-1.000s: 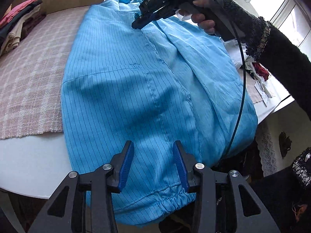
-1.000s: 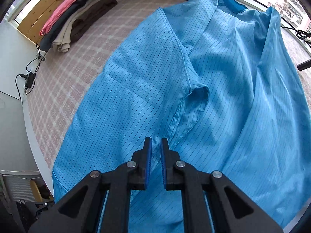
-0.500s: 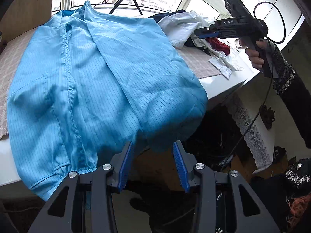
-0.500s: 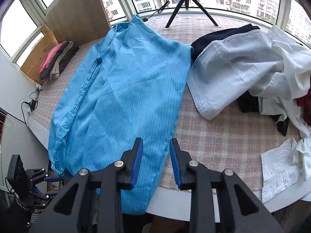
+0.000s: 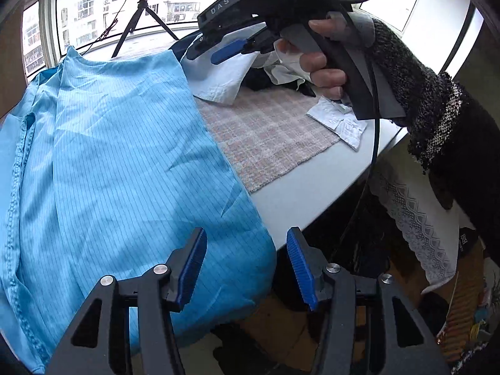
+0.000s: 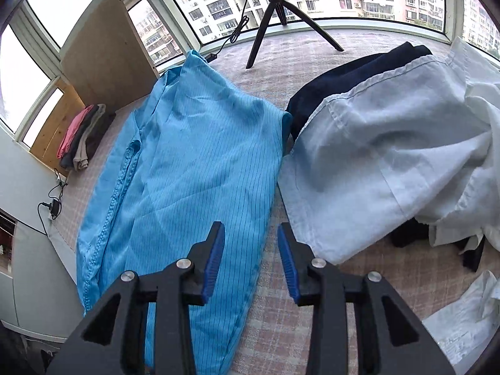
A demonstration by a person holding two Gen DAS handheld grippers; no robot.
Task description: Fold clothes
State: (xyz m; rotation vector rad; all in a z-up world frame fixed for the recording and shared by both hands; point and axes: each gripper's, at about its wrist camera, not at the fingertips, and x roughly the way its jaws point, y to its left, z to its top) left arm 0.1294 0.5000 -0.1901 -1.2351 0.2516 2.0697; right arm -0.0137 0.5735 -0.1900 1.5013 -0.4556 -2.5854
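A blue pinstriped garment point(image 5: 118, 162) lies lengthwise on the checked cloth, its near end hanging over the table's front edge; it also shows in the right wrist view point(image 6: 193, 168). My left gripper point(image 5: 247, 265) is open and empty, just off the garment's hanging lower right corner. My right gripper point(image 6: 251, 261) is open and empty above the garment's right edge. In the left wrist view the right gripper point(image 5: 218, 47) is held high over the pile of clothes.
A pale blue garment point(image 6: 368, 162), a dark navy one point(image 6: 343, 75) and white clothes point(image 6: 478, 143) are heaped right of the blue garment. A tripod point(image 6: 275, 18) stands at the back. Folded clothes point(image 6: 81, 137) are stacked far left. The white table's edge point(image 5: 312, 187) runs beside my left gripper.
My right gripper let go of the blue garment, opened and lifted away to the right. My left gripper swung right, from the hem's middle to the garment's right corner.
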